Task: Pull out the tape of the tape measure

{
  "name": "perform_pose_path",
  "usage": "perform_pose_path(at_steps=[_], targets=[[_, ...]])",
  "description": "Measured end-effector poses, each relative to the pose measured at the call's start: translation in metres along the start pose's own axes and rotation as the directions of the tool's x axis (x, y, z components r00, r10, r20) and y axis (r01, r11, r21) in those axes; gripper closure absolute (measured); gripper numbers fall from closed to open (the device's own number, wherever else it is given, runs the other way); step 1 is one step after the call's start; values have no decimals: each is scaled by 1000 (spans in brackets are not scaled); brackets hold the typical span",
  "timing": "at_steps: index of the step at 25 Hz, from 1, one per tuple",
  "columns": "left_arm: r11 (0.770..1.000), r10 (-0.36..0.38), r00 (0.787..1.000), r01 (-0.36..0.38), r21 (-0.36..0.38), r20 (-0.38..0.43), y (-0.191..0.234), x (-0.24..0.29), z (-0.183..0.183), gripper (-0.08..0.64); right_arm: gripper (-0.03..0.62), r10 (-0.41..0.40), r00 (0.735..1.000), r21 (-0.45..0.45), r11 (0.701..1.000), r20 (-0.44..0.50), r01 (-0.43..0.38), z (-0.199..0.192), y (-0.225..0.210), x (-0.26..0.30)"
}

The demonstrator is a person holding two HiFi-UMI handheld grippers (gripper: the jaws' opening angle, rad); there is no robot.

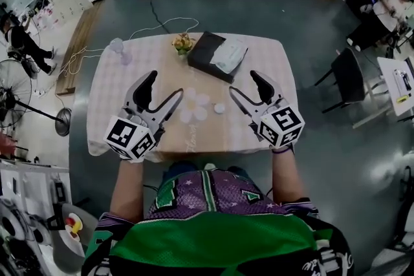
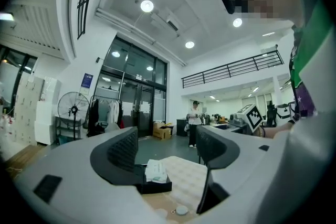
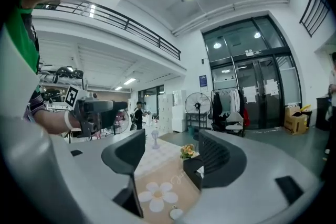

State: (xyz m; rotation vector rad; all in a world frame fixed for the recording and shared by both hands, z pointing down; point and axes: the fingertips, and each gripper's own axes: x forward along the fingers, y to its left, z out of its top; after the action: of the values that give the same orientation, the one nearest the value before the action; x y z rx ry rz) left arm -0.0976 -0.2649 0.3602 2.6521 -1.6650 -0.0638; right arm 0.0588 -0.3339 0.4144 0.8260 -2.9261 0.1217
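Table (image 1: pixel 116 84) bears a black box (image 1: pixel 202 48) topped by a white packet (image 1: pixel 229 56).

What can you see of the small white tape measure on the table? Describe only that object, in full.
The tape measure is a small, flat, round white case, plastic by its look, lying on the beige middle of the tablecloth, just right of the white flower design. A tiny ring sits at its edge. No tape shows drawn out. It lies apart from both the left gripper and the right gripper, whose jaws stand open.
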Motion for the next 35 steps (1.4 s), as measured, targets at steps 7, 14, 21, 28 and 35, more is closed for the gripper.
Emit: perform_pose_path(at_steps=[7,14,21,28,35], targets=[[1000,-16,996,15,-21,-88,-8,7,-45,210,285,32,985,30,999,-171,-27,-80,-2,18],[997,-10,990,-1,-75,-144,-3,12,-78,210,287,47,944,31,999,-327,-39,-147,-4,32],[995,2,984,-20,-101,-179,-5,16,-101,212,292,64,894,53,998,-443,-45,-214,-6,48],[994,14,977,-37,-103,-213,-3,14,-119,212,298,47,846,70,998,-532,-11,-276,-9,66],[990,27,970,-59,-125,-242,4,20,-136,212,304,-7,810,86,994,-587,71,-321,-19,80]])
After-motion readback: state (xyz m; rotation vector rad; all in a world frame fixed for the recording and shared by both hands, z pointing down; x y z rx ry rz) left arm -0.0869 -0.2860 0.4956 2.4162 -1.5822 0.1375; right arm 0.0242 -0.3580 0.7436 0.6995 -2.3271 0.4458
